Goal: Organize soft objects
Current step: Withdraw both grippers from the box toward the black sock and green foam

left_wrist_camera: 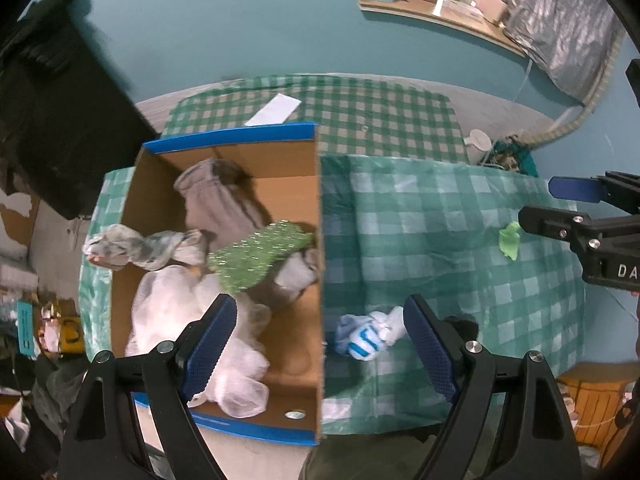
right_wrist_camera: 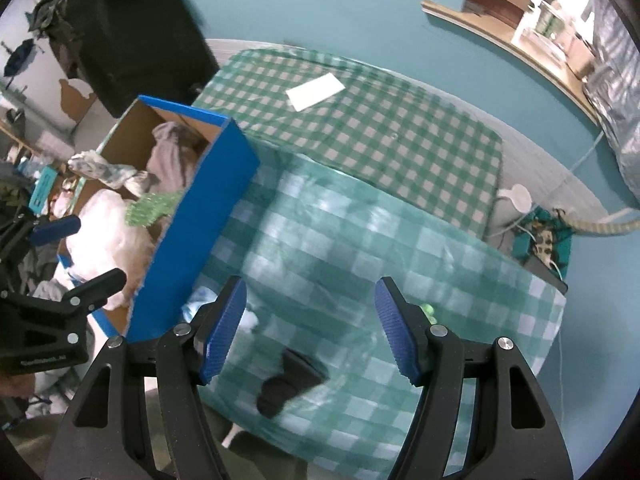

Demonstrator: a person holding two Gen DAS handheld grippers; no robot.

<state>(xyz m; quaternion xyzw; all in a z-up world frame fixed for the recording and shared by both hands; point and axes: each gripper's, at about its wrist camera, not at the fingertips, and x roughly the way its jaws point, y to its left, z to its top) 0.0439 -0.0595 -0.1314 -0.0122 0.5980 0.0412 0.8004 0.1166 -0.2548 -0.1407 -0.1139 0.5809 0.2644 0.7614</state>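
An open cardboard box (left_wrist_camera: pixel 304 394) with blue outer walls stands on the left of the checked table. It holds a grey garment (left_wrist_camera: pixel 218 204), a tie-dye cloth (left_wrist_camera: pixel 152 246) draped over its rim, a green glittery piece (left_wrist_camera: pixel 260 256) and white fluffy fabric (left_wrist_camera: pixel 168 312). A blue-and-white sock bundle (left_wrist_camera: pixel 364 338) lies on the cloth just outside the box wall. My left gripper (left_wrist_camera: pixel 320 344) hangs open above that wall and the bundle, touching neither. My right gripper (right_wrist_camera: pixel 310 330) is open over bare tablecloth, with a dark soft item (right_wrist_camera: pixel 288 380) below it.
A small green scrap (left_wrist_camera: pixel 509 240) lies near the table's right side. White paper (right_wrist_camera: pixel 316 90) rests on the far checked cloth (right_wrist_camera: pixel 380 132). A black cabinet (right_wrist_camera: pixel 132 36) stands behind the box; a cluttered floor lies left, and cables (right_wrist_camera: pixel 540 236) trail off the far right corner.
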